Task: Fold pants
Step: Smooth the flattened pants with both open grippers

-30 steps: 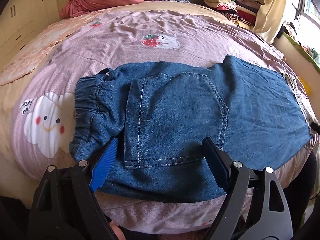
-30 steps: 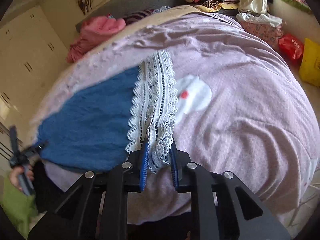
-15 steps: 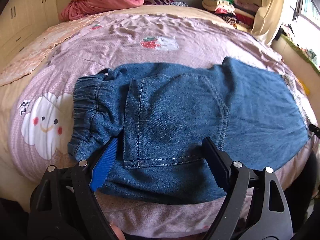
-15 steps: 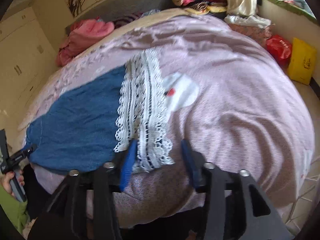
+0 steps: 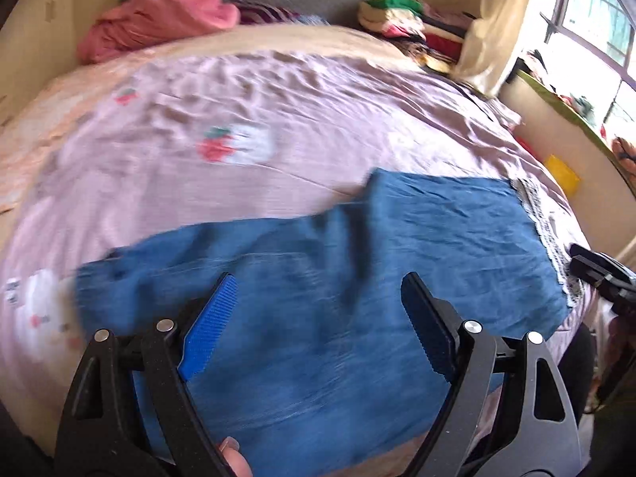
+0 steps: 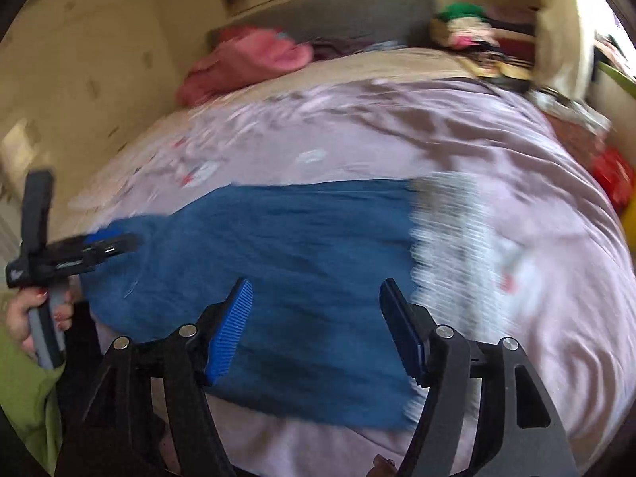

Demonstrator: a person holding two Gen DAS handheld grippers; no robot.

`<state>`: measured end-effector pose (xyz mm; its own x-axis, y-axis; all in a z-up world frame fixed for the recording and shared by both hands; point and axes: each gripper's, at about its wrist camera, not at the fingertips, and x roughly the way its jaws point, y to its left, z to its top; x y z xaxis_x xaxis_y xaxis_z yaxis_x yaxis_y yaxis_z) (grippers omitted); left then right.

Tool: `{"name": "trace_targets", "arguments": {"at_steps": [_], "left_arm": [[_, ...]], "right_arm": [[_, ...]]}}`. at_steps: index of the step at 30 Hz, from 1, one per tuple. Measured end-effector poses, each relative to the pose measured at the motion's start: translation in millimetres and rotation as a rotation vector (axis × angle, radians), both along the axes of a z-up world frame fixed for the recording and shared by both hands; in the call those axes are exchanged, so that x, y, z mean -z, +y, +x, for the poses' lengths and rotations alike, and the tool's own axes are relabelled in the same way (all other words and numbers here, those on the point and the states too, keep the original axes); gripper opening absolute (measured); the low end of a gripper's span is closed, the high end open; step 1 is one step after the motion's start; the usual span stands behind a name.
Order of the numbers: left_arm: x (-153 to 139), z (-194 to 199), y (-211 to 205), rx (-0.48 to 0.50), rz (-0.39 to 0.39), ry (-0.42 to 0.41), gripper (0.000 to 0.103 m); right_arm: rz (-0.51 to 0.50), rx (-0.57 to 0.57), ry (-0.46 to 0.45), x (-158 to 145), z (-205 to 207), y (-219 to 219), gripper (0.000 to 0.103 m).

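Observation:
Blue denim pants [image 5: 357, 298] lie flat across the near edge of the bed, waistband to the left, white lace cuffs [image 5: 544, 222] to the right. They also show in the right wrist view [image 6: 302, 262] with the lace cuffs [image 6: 453, 238]. My left gripper [image 5: 318, 322] is open and empty, low over the seat of the pants. My right gripper [image 6: 316, 324] is open and empty, over the leg part left of the lace. Both views are blurred by motion. The left gripper also shows in the right wrist view [image 6: 99, 246].
The bed carries a pink printed sheet [image 5: 278, 111]. A pink blanket heap [image 5: 159, 16] lies at the headboard. Stacked folded clothes [image 5: 401, 16] sit at the back right. A red bag [image 6: 612, 175] lies on the floor right of the bed.
My right gripper let go of the lace cuffs, opened wide and swung left over the legs. My left gripper stayed open and shifted right along the pants.

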<state>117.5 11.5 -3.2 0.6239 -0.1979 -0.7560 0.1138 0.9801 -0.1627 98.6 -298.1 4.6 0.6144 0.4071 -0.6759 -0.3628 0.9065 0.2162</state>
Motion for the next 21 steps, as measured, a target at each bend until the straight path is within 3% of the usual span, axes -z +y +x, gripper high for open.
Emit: {"name": "trace_targets", "arguments": {"at_steps": [2, 5, 7, 11, 14, 21], "left_arm": [[8, 8, -12, 0.026, -0.027, 0.014, 0.077], [16, 16, -24, 0.061, -0.007, 0.012, 0.077], [28, 24, -19, 0.033, 0.026, 0.046, 0.077], [36, 26, 1, 0.003, -0.056, 0.055, 0.077], [38, 23, 4, -0.004, -0.067, 0.044, 0.077], [38, 16, 9, -0.022, -0.073, 0.029, 0.077]], "right_arm": [[-0.026, -0.047, 0.011, 4, 11, 23, 0.067], [-0.065, -0.082, 0.031, 12, 24, 44, 0.069], [-0.089, -0.066, 0.05, 19, 31, 47, 0.069], [-0.139, 0.048, 0.135, 42, 49, 26, 0.072], [-0.018, 0.089, 0.163, 50, 51, -1, 0.072], [0.035, 0.141, 0.141, 42, 37, -23, 0.072]]}}
